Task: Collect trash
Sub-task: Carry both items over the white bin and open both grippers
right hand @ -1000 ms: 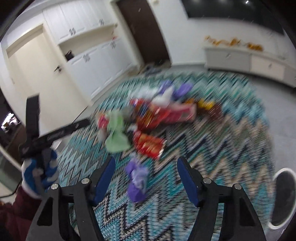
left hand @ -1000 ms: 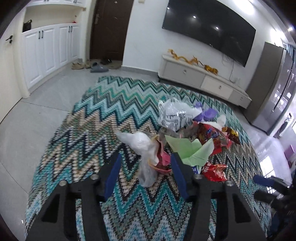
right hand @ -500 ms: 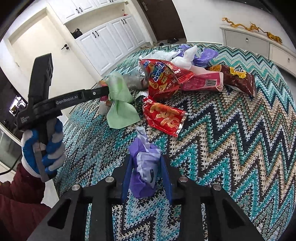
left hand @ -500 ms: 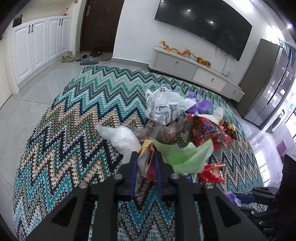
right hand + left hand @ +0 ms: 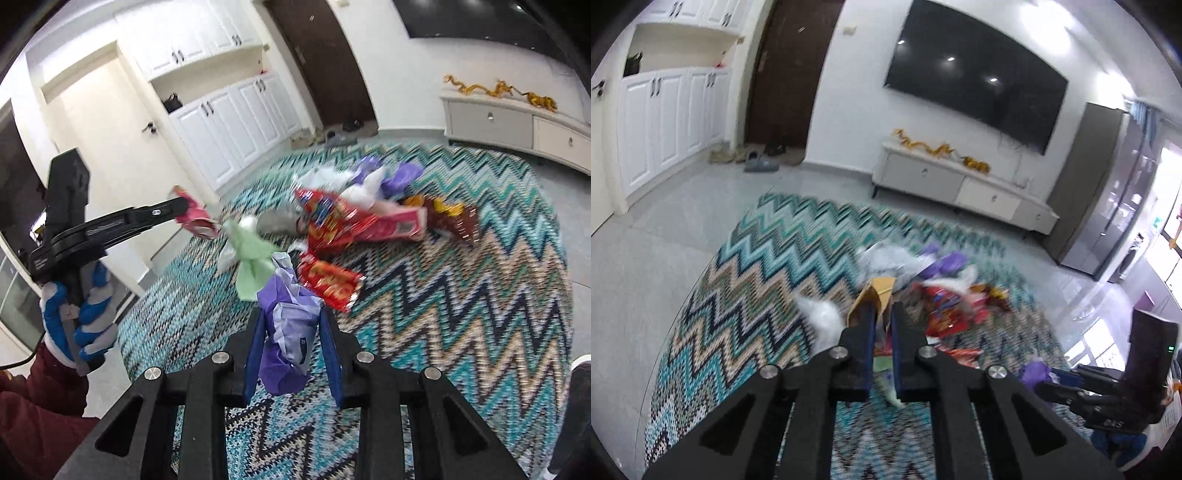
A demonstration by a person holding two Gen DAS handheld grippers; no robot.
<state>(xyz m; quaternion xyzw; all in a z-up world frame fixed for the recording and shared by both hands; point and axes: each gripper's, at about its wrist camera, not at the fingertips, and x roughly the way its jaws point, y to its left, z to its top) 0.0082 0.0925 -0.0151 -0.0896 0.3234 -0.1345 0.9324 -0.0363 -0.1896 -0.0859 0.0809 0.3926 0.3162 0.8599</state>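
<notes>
The left gripper (image 5: 882, 314) has its jaws drawn together on a crumpled pink-and-tan snack wrapper (image 5: 873, 295), which the right wrist view shows lifted clear of the zigzag-patterned rug (image 5: 461, 295) at the tips of the black fingers, the pink side facing out. The right gripper (image 5: 291, 325) is clamped on a crumpled purple plastic bag (image 5: 288, 332), whose folds bulge above and below the blue pads (image 5: 255, 343) and hang in front of the rug rather than lying on it. The rest of the trash sits in a loose heap near the middle of the rug: a pale green paper wad (image 5: 251, 258) just beyond the purple bag, a red snack packet (image 5: 330, 284) beside it, a larger red chip bag (image 5: 332, 221) and a pink carton (image 5: 397, 225) lying against each other, a brown and yellow wrapper (image 5: 454, 218) to their right, and white and purple plastic bags (image 5: 373, 177) at the far edge. A hand in a blue and white glove (image 5: 77, 314), with a dark red sleeve (image 5: 40, 417) below it, grips the left tool's handle. Behind the rug stand a low white TV cabinet (image 5: 960, 184) under a wall-mounted television (image 5: 975, 92), white cupboards (image 5: 665, 122) and a dark door (image 5: 786, 74) with shoes in front of it
</notes>
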